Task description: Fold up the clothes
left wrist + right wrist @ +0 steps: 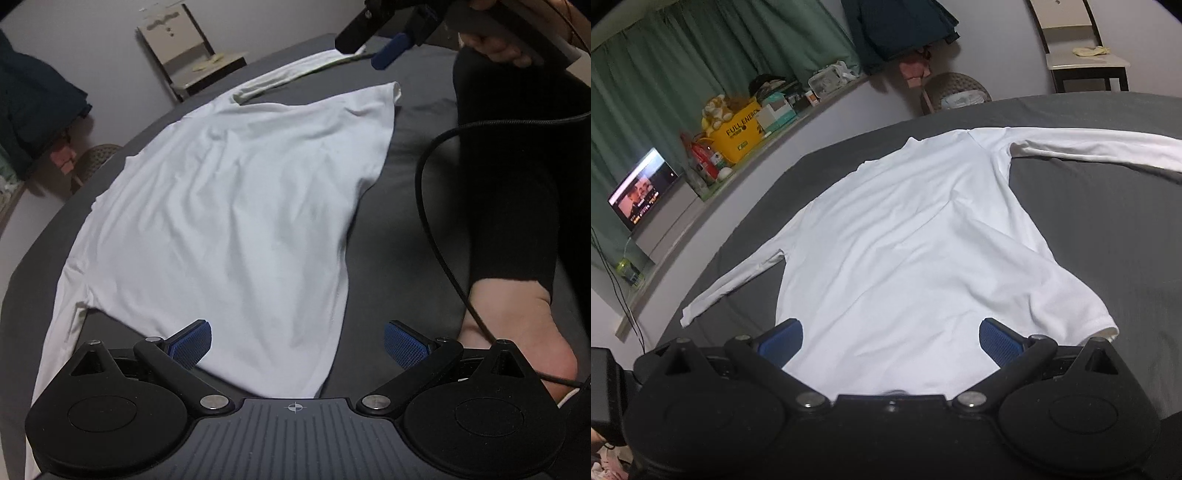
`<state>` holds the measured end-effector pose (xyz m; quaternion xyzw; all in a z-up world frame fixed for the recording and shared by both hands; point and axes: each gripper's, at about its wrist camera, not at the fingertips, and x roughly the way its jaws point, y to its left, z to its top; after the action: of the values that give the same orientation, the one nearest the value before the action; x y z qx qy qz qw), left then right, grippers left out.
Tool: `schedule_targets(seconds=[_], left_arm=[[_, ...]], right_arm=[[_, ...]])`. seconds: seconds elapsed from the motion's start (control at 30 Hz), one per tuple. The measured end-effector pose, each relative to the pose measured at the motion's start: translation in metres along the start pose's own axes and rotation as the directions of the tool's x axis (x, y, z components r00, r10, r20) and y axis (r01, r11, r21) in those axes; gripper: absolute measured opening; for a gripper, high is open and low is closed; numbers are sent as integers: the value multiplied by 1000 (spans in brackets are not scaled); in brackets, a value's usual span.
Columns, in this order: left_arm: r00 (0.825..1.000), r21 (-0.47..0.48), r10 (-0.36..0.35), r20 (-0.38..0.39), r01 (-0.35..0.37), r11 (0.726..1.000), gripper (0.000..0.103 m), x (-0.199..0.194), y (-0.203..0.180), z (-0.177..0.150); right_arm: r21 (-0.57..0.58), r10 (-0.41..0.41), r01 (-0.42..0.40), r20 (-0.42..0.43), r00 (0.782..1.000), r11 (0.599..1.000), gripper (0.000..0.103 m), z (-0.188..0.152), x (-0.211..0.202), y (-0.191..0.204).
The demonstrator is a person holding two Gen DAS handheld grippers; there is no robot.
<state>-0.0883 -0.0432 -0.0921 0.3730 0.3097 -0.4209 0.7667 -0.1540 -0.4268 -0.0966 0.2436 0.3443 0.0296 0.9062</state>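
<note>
Both of my tools are hanging over the near hem of the shirt [916,236]. From there, going by size: the bed [1089,221], under a dark grey sheet, is carrying everything. On it the white long-sleeved shirt is lying spread flat, collar end away from me, one sleeve stretching out to the left and the other running off to the right along the far side. My leg [509,177], in black, is resting on the bed beside the shirt, with a bare foot [517,325] and a black cable [439,236] looping over it. Beyond the bed a chair [1082,55] is standing against the wall, and green curtains [701,59] are hanging behind a cluttered sill. My left tool [297,345] is holding its blue pads wide apart above the hem corner, gripping nothing. My right tool [890,343] is likewise standing fully apart over the hem, with cloth showing between the pads but not pinched.
</note>
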Motion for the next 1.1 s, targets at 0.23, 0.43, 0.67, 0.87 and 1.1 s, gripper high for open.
schedule_targets(seconds=[0.23,0.43,0.67,0.87,1.1], left_arm=[[998,-82,-27,-49,23,996,102,25,6,1],[995,-7,3,-100,-4,1000,92,30,-2,-2],[995,-32,-39,-87,37,999,84,4,13,-12],[995,-18,-32,-96,30,999,84,2,17,-22],[993,76,-11,-119,20,997,84,16,-2,-21]], right_arm=[[35,-15,14,37,999,999,103,-6,-8,-20],[39,11,-13,47,999,999,103,-11,-9,-24],[9,-46,46,90,995,999,103,-4,-28,-20],[-196,-207,211,42,977,958,103,4,-40,-9],[-332,-294,274,-11,956,902,102,1,-33,-10]])
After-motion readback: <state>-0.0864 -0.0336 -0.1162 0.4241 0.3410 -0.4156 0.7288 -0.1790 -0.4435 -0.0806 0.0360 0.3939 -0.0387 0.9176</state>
